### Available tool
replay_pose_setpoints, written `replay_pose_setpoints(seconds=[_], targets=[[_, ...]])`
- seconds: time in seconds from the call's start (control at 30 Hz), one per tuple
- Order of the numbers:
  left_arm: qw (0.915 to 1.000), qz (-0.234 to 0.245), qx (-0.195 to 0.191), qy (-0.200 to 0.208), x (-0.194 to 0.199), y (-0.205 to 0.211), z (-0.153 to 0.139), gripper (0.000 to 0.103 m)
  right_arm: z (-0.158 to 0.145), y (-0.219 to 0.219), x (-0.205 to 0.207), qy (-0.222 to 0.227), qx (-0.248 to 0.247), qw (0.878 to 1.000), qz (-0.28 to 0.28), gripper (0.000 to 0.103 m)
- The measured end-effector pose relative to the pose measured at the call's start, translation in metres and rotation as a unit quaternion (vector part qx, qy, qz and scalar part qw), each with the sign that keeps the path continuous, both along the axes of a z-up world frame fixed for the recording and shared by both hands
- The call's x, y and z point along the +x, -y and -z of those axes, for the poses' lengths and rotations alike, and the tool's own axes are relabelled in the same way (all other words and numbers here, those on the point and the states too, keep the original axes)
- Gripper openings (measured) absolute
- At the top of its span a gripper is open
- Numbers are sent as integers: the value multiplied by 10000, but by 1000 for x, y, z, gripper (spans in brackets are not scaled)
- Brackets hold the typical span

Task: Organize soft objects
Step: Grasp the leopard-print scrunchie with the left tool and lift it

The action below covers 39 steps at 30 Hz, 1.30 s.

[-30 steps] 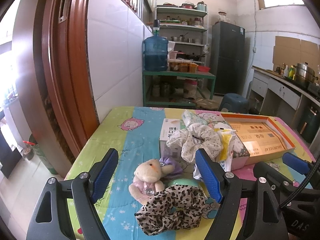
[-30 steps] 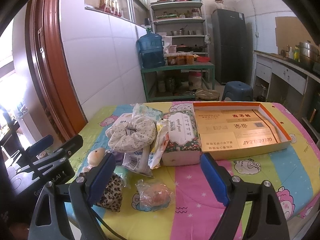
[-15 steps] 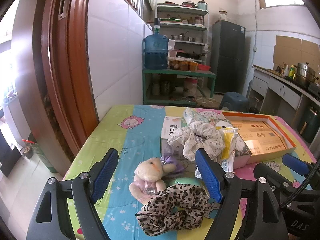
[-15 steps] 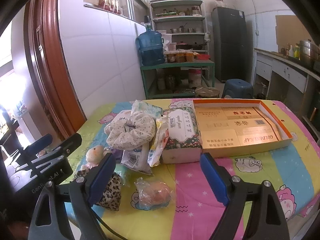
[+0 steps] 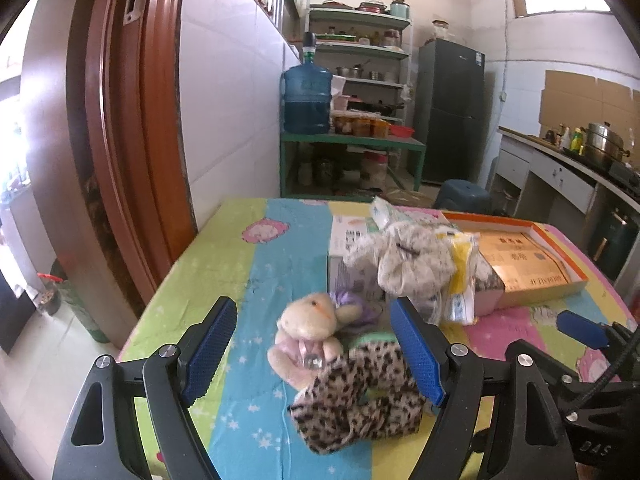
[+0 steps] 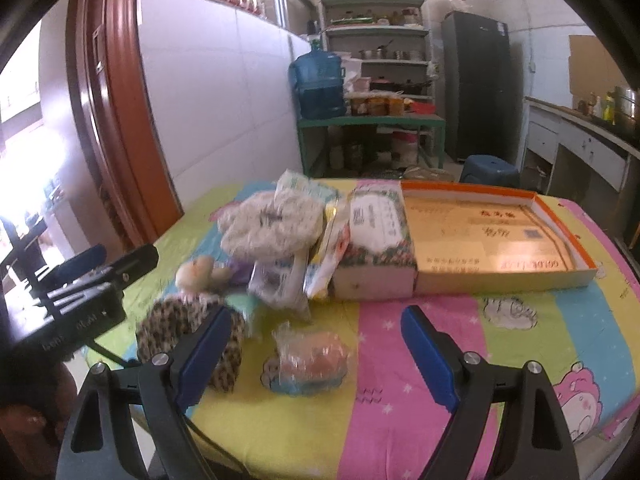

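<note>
Leopard-print scrunchie (image 5: 360, 396) on cartoon tablecloth (image 5: 260, 264), touching plush toy (image 5: 308, 328), framed by spread, empty left gripper (image 5: 312, 356), wrapped item (image 6: 308, 360) between spread, empty right gripper (image 6: 316, 356) fingers, orange-rimmed box (image 6: 496, 232) behind.

A home kitchen: pot-laden shelves (image 5: 360, 36), a fridge (image 5: 450, 110), a water jug (image 5: 307, 100) and a stove-side counter (image 5: 560, 160).

The leopard-print scrunchie (image 6: 188, 332) sits partly behind the right gripper's left finger (image 6: 204, 354) near the table's front-left corner, and the wrapped pinkish item (image 6: 308, 358) is too blurred to identify. The orange box (image 5: 524, 258) has its lettering smeared, and the left gripper's right finger (image 5: 416, 354) covers part of the green thing under the plush toy (image 5: 310, 330)
</note>
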<state>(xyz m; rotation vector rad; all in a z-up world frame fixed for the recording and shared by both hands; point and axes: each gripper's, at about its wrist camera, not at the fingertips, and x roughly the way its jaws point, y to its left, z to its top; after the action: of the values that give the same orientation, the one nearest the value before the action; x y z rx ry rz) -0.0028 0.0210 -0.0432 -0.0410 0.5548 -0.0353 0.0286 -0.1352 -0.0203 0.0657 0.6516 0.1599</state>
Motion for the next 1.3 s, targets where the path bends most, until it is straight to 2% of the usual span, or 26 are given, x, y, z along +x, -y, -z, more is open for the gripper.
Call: replay_pose_setpoints(seconds=[0.23,0.4,0.63,0.67,0.7,0.73,0.77,0.8,0.87,0.93,1.0,1.2,1.3], targets=[[9992,240,-159,-262,-10,-4,29,80,27,0,0,-300,-33,9994,-162,87],[9989,304,-155,-326,-3,-2,37,80,40,2,6,-425,80,9988,-213,87],[9964,377,-487,-575,12,-8,54,80,54,3,21,-624,208,9974,-295,87],[9962,407,-507,-581,13,-8,56,77,57,2,23,-645,204,9972,-321,87],[9956,466,-543,-601,14,-8,59,65,58,0,24,-667,126,9972,-321,87],[9946,540,-579,-669,15,-8,62,50,60,-2,25,-678,33,9972,-329,82],[9933,614,-612,-766,18,-7,67,42,62,-5,25,-670,-99,9970,-379,75],[9915,683,-657,-897,21,-6,72,35,63,-7,25,-669,-159,9969,-393,63],[9922,675,-624,-846,20,-4,73,33,66,-11,25,-673,-294,9965,-397,60],[9923,748,-607,-781,19,-3,72,23,66,-9,23,-652,-257,9965,-447,58],[9925,752,-631,-722,17,-3,70,19,66,-7,23,-671,-141,9966,-459,57],[9919,774,-790,-628,11,-6,62,10,59,5,20,-622,147,9967,-500,54],[9929,786,-771,-462,5,-7,52,10,50,7,20,-511,135,9973,-502,54]])
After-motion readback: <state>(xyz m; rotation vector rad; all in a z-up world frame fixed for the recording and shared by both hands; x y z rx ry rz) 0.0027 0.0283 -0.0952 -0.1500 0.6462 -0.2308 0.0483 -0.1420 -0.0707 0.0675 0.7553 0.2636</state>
